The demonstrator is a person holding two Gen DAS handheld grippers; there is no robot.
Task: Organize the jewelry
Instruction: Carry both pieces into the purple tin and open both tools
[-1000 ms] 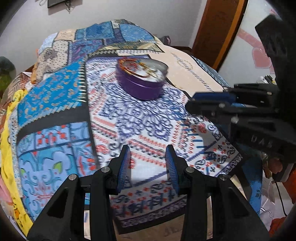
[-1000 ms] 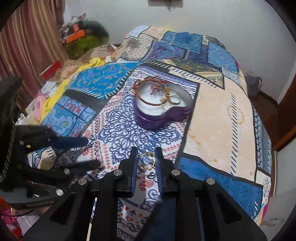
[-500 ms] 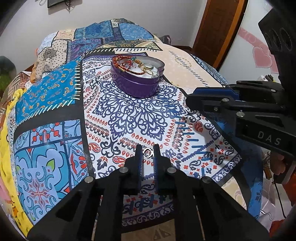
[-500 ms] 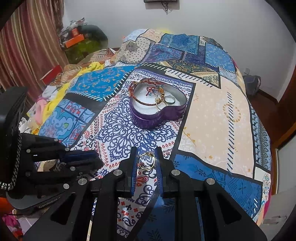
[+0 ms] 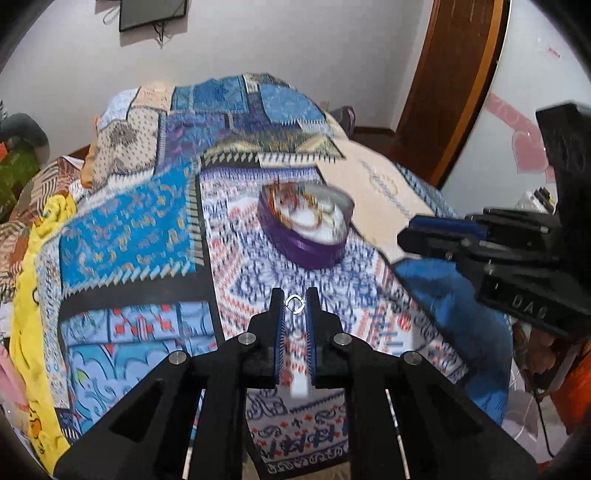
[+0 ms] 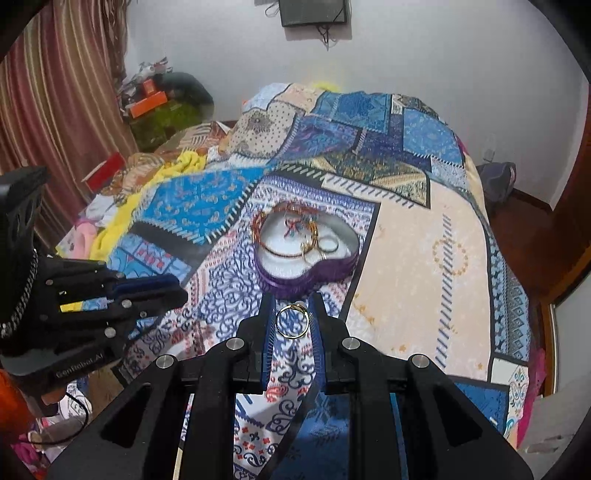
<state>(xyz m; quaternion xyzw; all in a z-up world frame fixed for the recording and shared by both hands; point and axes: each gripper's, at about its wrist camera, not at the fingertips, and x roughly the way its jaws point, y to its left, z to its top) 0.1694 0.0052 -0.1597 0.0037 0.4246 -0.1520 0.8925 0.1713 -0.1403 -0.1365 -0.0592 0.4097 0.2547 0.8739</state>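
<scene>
A small silver ring (image 5: 294,305) is pinched between the tips of the left gripper (image 5: 294,308), which is clenched on it above the patterned bedspread (image 5: 125,225). A larger gold ring (image 6: 292,321) is grasped the same way by the right gripper (image 6: 291,317), its band standing upright between the blue finger pads (image 6: 266,332). Whether either ring carries a stone is too small to tell.

Just beyond both grippers, near the middle of the bedspread, sits the purple heart-shaped tin (image 6: 306,254), open at the top with a white lining. Inside it lie a thin red-and-gold bangle (image 6: 273,236), a tangle of beaded pieces and a couple of rings near the right lobe; these overlap, so their count is unclear. In the left wrist view the tin (image 5: 304,232) and the cloth around it are smeared by motion blur, and its contents there are only streaks of colour.

Each camera catches the other gripper from the side at its frame edge, partly cut off. The near edge of the bedspread is hidden behind the gripper bodies. On the far wall hangs a dark screen (image 6: 314,13), cropped by the top of the frame, and striped curtains (image 6: 55,110) stand left of the bed.
</scene>
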